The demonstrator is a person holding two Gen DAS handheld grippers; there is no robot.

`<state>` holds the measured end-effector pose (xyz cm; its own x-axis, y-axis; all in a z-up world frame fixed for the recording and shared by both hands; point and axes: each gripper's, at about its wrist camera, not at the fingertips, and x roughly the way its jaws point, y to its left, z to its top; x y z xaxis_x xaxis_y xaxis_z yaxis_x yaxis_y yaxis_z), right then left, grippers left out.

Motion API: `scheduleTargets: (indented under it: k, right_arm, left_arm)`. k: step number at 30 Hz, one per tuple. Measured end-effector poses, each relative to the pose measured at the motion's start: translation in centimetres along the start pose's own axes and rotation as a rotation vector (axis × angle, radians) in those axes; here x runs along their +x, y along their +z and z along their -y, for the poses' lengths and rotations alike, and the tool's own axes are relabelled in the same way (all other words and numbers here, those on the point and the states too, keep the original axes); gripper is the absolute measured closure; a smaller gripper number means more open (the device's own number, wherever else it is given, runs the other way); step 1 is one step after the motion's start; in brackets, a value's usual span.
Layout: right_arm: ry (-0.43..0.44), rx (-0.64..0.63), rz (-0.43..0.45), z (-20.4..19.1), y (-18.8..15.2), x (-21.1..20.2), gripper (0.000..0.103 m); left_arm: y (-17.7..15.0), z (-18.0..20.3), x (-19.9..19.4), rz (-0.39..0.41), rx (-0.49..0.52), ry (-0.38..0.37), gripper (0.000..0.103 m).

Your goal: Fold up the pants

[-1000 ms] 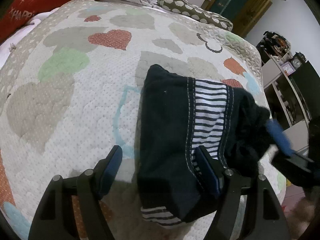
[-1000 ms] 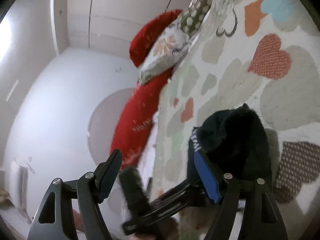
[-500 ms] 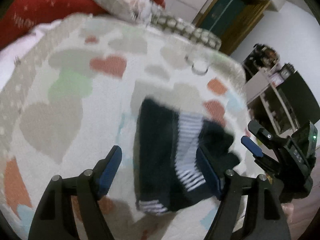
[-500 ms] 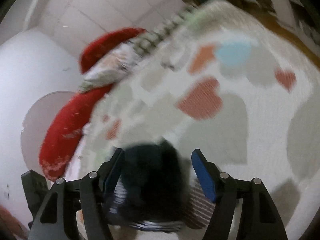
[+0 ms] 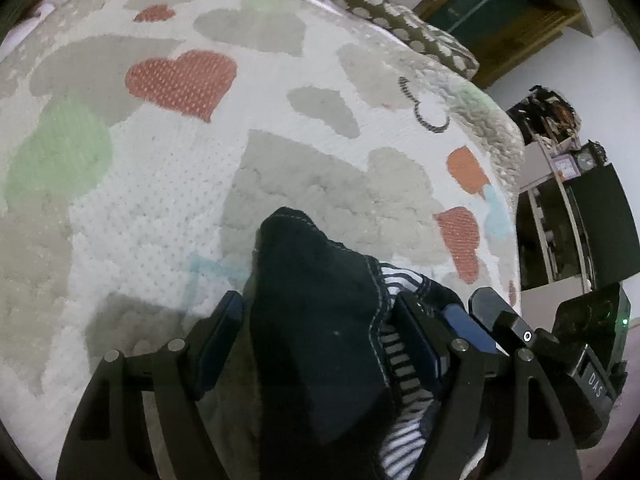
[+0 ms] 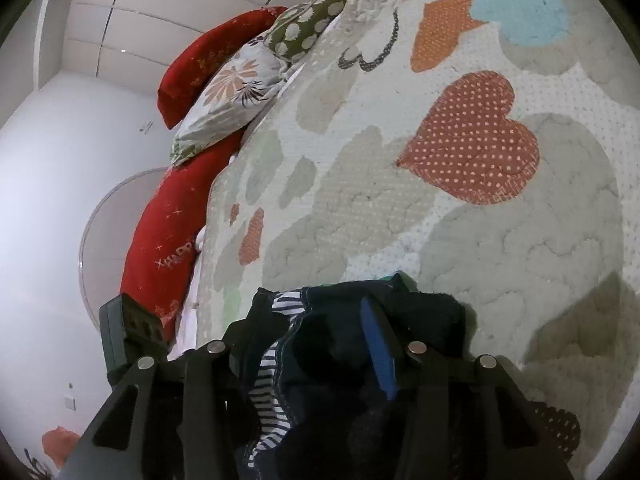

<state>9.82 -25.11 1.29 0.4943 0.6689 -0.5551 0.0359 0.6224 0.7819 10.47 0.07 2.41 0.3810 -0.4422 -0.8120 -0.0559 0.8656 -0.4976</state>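
Note:
The pants [image 5: 320, 328] are a small dark navy bundle with a navy-and-white striped band, folded up on the heart-patterned quilt [image 5: 200, 184]. My left gripper [image 5: 320, 320] is open, its jaws wide on either side of the bundle, low over it. My right gripper [image 6: 316, 340] is open too, with the bundle [image 6: 344, 340] filling the space between its fingers. In the left wrist view the right gripper [image 5: 480, 320] sits just right of my left one. Whether either pad touches the cloth I cannot tell.
Red, floral and green dotted pillows [image 6: 224, 92] lie along the head of the bed. The quilt's edge [image 5: 516, 160] drops off at the right, with shelves and a dark cabinet [image 5: 592, 220] beyond. A wooden wardrobe [image 5: 500, 20] stands at the back.
Both grippers pulled back from the pants, swung quickly, and then came down onto the bundle again. The bundle is now more bunched and sits between both pairs of fingers.

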Motion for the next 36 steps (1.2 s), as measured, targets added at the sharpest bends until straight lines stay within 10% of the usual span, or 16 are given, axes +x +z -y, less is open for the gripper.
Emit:
scheduleTargets:
  k: [10,15,32,36]
  right_arm:
    - [0.114,-0.072,0.031,-2.4,-3.8,-5.1,0.053]
    - [0.045,-0.025,-0.004,0.2,-6.1,-3.8,0.061]
    - [-0.015,-0.065,0.004,0.5,-7.7,-5.6,0.065]
    - [-0.04,-0.113,0.07,-0.2,-6.8,-7.8,0.043]
  left_arm:
    - [-4.5,0.3,-6.5,0.121,0.065,0.014,0.027]
    - [-7.1,-0.5,-3.3,0.035,0.077,0.083,0.027]
    - [-10.0,-0.2,-5.8,0.092,0.096,0.081,0.027]
    - [-9.0,-0.3,-7.7,0.159,0.11,0.077,0.027]
